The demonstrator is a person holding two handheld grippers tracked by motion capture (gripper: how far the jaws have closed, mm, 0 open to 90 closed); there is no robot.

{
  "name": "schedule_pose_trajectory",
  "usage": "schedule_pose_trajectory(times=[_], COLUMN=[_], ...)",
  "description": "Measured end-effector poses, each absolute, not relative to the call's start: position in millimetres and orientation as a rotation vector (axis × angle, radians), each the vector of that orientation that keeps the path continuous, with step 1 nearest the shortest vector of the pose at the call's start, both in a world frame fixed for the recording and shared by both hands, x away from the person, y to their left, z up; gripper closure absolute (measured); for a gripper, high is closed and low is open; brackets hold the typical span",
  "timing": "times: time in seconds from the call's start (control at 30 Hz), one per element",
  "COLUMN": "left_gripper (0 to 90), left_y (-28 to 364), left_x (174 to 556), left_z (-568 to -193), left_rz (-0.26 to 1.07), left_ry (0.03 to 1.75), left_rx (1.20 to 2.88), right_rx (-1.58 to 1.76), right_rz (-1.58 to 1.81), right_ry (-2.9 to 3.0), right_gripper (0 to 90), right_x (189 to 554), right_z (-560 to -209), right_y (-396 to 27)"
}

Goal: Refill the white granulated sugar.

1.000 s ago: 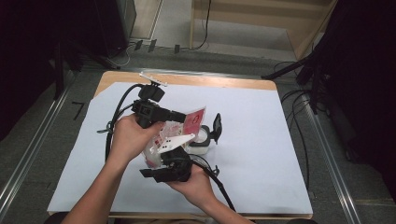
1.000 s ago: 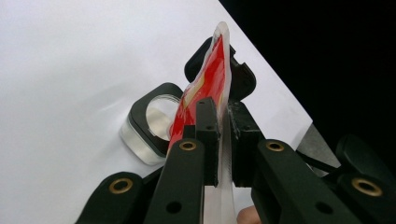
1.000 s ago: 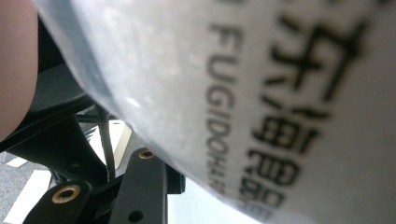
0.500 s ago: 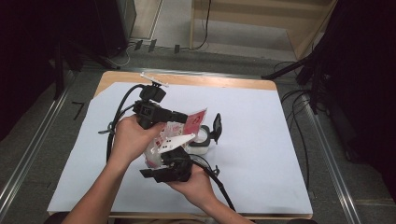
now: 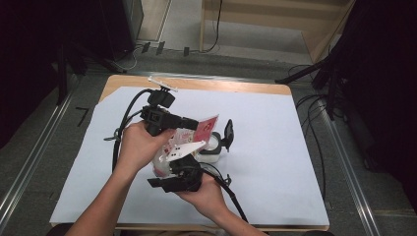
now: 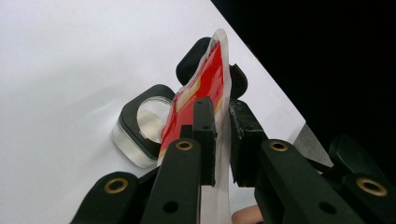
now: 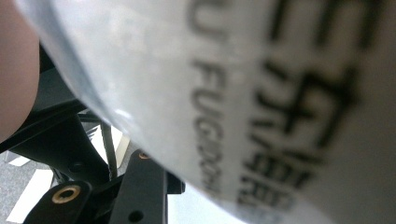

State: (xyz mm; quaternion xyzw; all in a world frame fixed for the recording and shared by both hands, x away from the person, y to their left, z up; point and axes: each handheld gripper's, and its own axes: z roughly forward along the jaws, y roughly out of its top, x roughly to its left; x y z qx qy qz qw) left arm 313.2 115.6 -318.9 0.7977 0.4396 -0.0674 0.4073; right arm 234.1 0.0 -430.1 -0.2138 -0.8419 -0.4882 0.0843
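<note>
Left tool (image 6: 222, 135) pinches the top edge of the red-and-clear pouch (image 6: 205, 88), held above the table (image 5: 295, 147) just over an open clear jar (image 6: 140, 130). Right tool (image 5: 184, 167) grips the pouch's lower end; its print sits right against that tool's camera.

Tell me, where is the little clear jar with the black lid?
In the high view, the jar stands on the white sheet mid-table, just right of the red packet both grippers hold.
</note>
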Motion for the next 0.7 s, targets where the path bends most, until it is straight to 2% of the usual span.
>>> schedule_pose_trajectory(times=[0.7], left_gripper=[83.7], left_y=[116.0], left_x=[313.2], left_z=[-319.4], left_rz=[-0.175], left_ry=[1.099], left_rx=[2.008], right_rx=[-0.641], right_rz=[-1.454], right_ry=[-2.517], right_gripper=[64.0], right_x=[233.2], right_z=[-430.1], right_y=[-0.2])
